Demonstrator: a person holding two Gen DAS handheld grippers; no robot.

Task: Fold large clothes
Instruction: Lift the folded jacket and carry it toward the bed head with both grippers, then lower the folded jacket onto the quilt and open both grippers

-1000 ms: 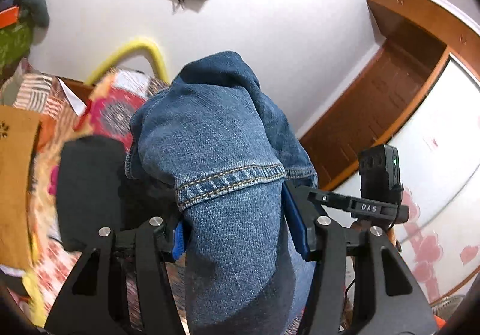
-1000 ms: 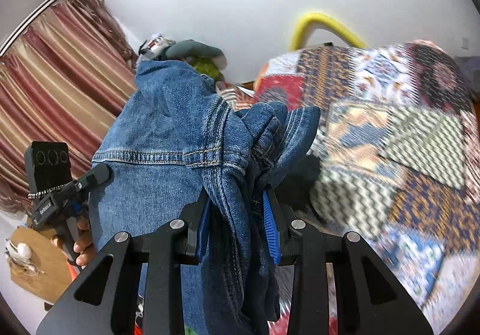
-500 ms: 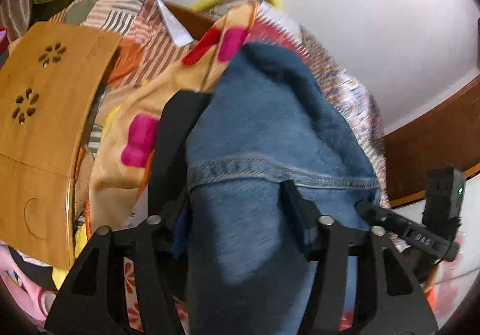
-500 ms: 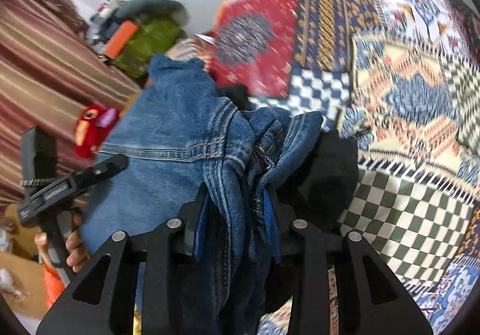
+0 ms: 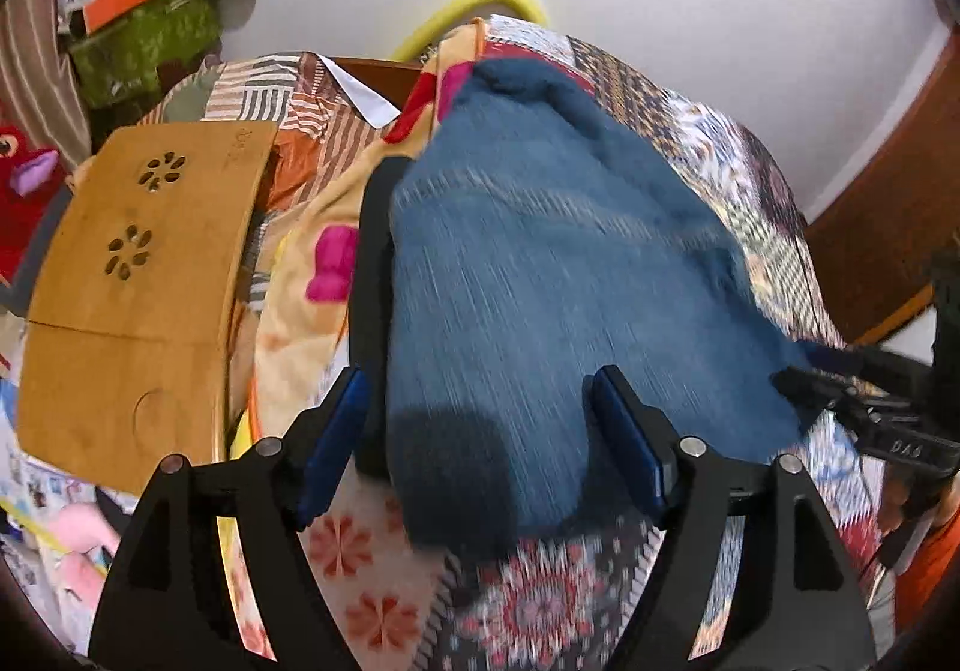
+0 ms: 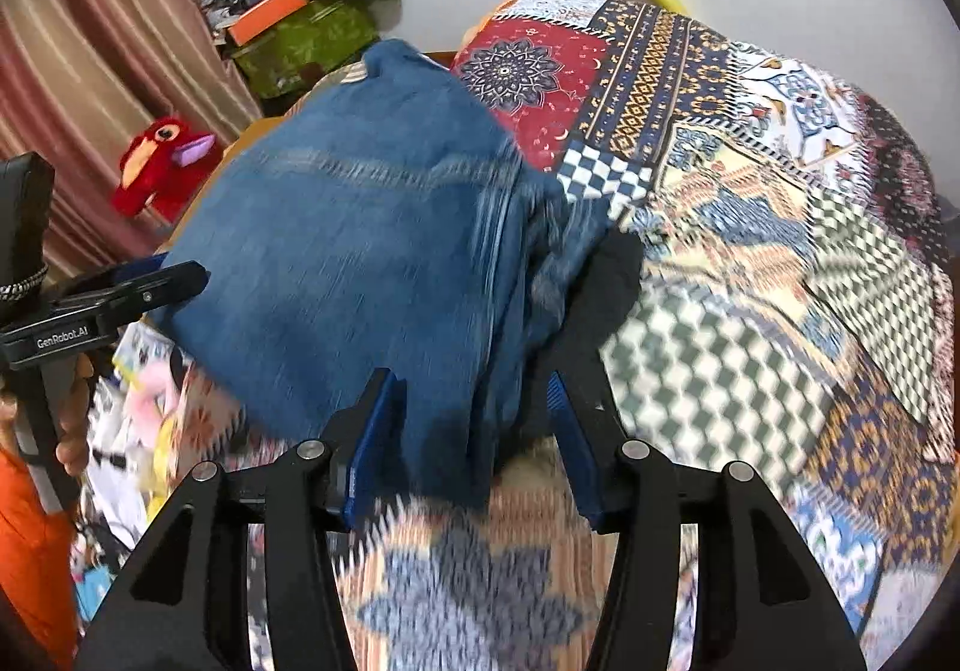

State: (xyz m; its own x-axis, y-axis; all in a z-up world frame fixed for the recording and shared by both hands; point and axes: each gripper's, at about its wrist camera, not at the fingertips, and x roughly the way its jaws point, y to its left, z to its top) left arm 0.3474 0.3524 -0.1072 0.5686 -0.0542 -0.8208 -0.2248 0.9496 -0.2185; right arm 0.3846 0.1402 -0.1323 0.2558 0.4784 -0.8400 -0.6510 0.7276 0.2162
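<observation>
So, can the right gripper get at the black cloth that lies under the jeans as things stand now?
Probably yes. The right gripper is open, and the black cloth shows bare just right of the jeans, close ahead of its right finger. Only the jeans' folded edge overlaps it.

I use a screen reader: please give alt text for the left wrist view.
Blurred blue jeans lie on a patchwork bedspread between the open fingers of the left gripper. A wooden lap tray sits to the left.
</observation>
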